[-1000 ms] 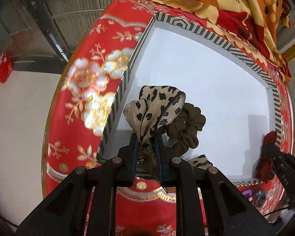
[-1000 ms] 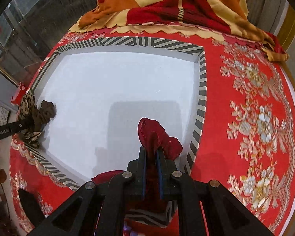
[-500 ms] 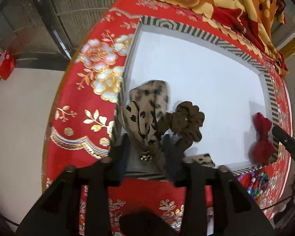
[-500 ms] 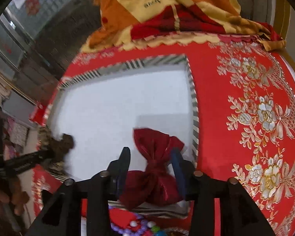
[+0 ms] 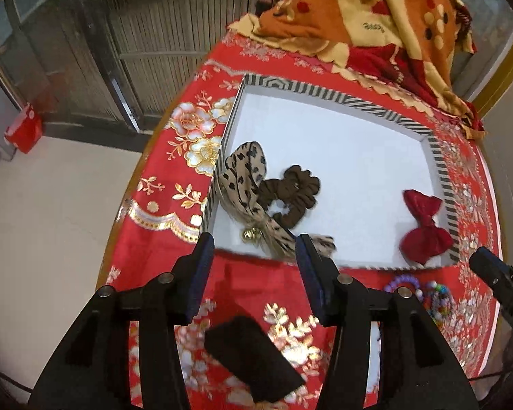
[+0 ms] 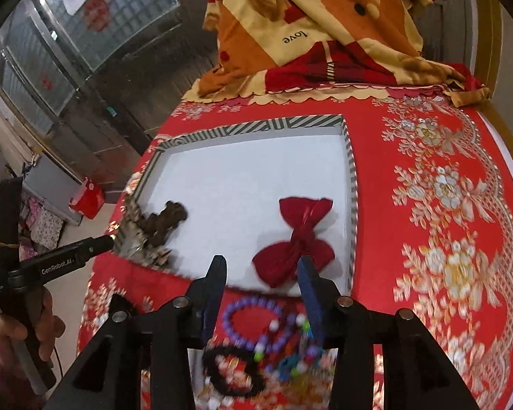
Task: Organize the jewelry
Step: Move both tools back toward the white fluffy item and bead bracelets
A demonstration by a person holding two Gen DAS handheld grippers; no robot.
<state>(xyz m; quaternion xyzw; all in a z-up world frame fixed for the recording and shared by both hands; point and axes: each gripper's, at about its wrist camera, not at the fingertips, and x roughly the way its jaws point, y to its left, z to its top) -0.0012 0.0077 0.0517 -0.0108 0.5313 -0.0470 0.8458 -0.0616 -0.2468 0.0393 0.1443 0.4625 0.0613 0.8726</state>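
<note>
Left hand-held gripper (image 5: 253, 266) is opening, nothing between its jaws; right hand-held gripper (image 6: 261, 287) stands part open and empty. Leopard scrunchie (image 5: 244, 179) and red bow (image 6: 296, 239) lie in the striped tray (image 6: 350, 184) at 9 and 4 o'clock. Both look soft and light; take the bow at its knot. Blurred bead bracelets (image 6: 256, 321), probably slippery, crowd the worktop (image 6: 444, 205) below.
</note>
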